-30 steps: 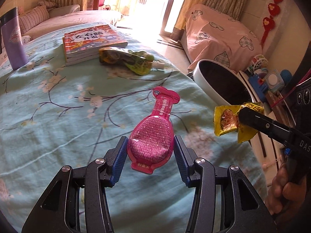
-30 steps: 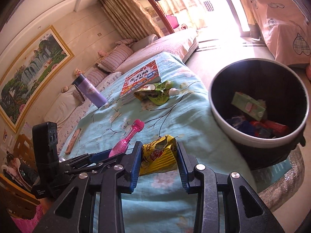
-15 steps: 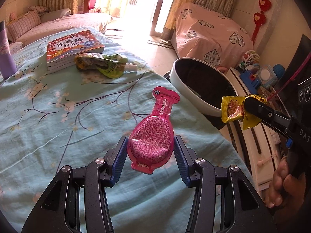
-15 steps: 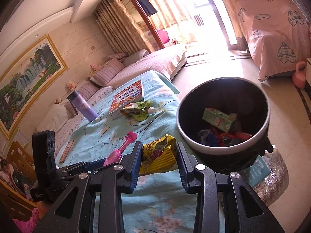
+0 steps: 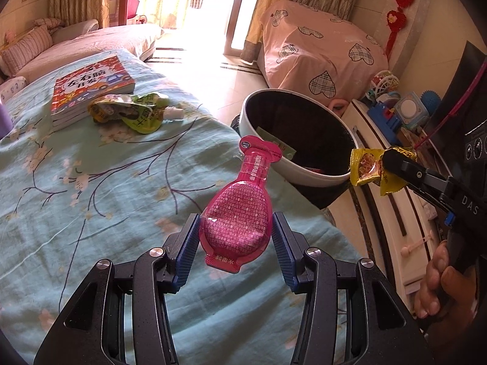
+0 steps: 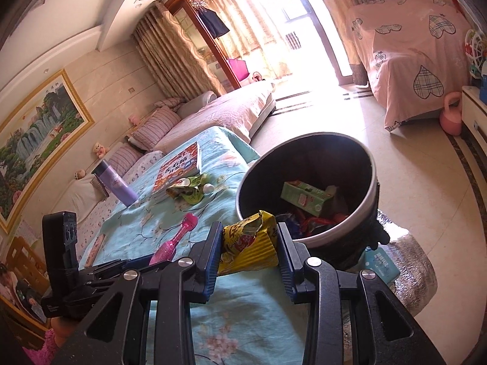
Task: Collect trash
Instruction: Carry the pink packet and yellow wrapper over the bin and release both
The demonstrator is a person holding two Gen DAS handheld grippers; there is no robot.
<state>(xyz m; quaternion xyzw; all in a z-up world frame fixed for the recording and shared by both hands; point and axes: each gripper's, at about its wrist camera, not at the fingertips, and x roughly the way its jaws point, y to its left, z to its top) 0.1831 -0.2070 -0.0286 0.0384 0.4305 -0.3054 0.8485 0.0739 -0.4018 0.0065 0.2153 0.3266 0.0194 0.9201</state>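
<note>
My left gripper point(image 5: 235, 234) is shut on a pink bottle-shaped pouch point(image 5: 240, 210), held up over the teal bedspread point(image 5: 91, 200). Its neck points toward the round bin point(image 5: 292, 164). My right gripper point(image 6: 248, 240) is shut on a crumpled yellow snack wrapper point(image 6: 248, 248), just short of the bin's point(image 6: 369, 188) near rim. The left wrist view shows that wrapper point(image 5: 366, 167) hanging beside the bin's right edge. The bin holds a green carton point(image 6: 304, 196) and other wrappers. A green pouch point(image 5: 131, 114) with a white cap lies on the bed beside a stack of books point(image 5: 88, 86).
A purple flask point(image 6: 117, 187) stands on the bed at the far left. Beyond it runs a long sofa point(image 6: 219, 112). A pink heart-patterned cover point(image 5: 319, 51) drapes furniture behind the bin. A white cabinet point(image 5: 395, 213) with toys stands right of the bin. A person's hand point(image 5: 438, 283) holds the right gripper's handle.
Both grippers have moved toward the bin, each still holding its piece. The bin looks larger and nearer in both views, and the yellow wrapper now hangs by its rim.
</note>
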